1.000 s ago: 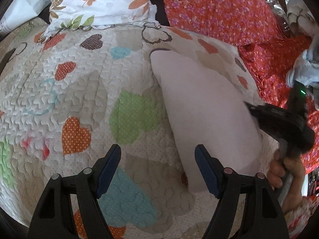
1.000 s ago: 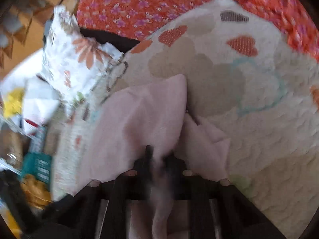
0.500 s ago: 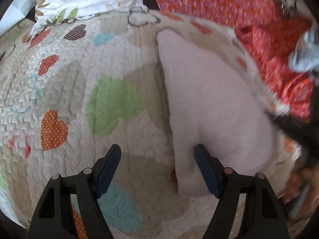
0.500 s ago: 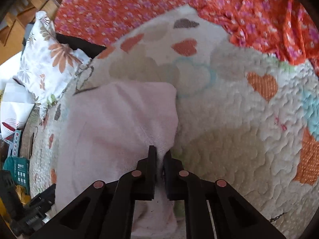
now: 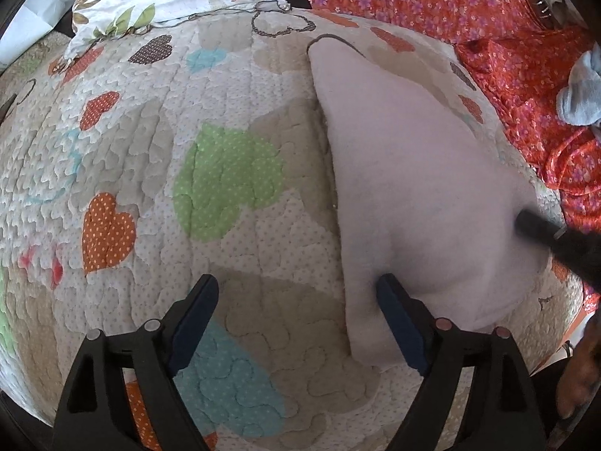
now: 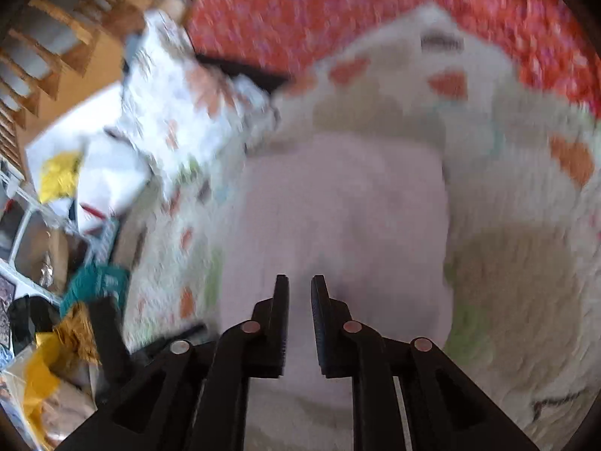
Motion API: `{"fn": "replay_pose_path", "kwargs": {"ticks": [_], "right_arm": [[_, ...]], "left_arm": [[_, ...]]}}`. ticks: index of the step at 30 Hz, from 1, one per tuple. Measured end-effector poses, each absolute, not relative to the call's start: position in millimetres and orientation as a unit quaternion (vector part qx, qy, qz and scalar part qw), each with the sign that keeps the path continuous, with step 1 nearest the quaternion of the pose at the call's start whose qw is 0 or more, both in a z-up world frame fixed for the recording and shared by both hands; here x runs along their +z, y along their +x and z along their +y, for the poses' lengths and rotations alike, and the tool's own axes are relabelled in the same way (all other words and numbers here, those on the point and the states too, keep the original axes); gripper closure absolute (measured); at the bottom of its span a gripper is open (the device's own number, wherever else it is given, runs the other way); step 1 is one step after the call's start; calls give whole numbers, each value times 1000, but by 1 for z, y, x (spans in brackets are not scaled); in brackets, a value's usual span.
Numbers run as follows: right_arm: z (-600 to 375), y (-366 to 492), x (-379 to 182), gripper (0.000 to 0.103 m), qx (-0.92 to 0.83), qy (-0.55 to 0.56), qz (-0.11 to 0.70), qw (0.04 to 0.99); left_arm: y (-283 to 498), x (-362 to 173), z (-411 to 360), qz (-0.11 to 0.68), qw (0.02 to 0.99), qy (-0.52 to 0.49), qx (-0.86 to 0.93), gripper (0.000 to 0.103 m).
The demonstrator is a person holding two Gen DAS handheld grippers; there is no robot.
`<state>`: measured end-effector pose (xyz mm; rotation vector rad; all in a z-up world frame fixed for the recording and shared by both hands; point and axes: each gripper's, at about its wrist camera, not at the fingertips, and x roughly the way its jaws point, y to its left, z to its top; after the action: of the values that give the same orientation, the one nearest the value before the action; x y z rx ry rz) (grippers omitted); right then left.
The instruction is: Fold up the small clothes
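From the left wrist we see the pink cloth (image 5: 413, 195) lying folded on the heart quilt (image 5: 157, 173), sharp and clear, with the right gripper (image 5: 541, 233) as a dark blur touching its far edge. The left gripper (image 5: 296, 297) has its jaws wide apart, one finger (image 5: 398, 315) resting on the cloth's near edge, the other over bare quilt. A grey sock (image 5: 580, 90) lies on the red floral sheet (image 5: 488, 11) — only this view shows it.

The right wrist view is smeared by motion. It alone shows the clutter beside the bed and a floral pillow (image 6: 180, 112). There the right gripper (image 6: 299, 293) hangs over the cloth (image 6: 338, 218), jaws slightly parted and gripping nothing — half a second ago they pinched the cloth's edge.
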<state>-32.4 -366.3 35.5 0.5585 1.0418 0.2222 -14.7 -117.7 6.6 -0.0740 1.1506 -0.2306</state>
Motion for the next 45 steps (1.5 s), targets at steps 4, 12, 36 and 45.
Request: {"fn": "replay_pose_path", "kwargs": {"ticks": [4,12,36,45], "right_arm": [[-395,-39,24,88,41,300,489,818],[-395,-46,60,76,5,253,404,879],[-317,-41,55,55,73,144,417,894],[-321,-46,67,51,57,143,394,906]], "left_arm": [[-13,9,-112,549,827,-51,-109,17],[-19,32,-98,513,850,-71,-95,17],[-48,106,-66,314,946,-43,65,5],[-90,159,-53,144,979,-34,142,0]]}}
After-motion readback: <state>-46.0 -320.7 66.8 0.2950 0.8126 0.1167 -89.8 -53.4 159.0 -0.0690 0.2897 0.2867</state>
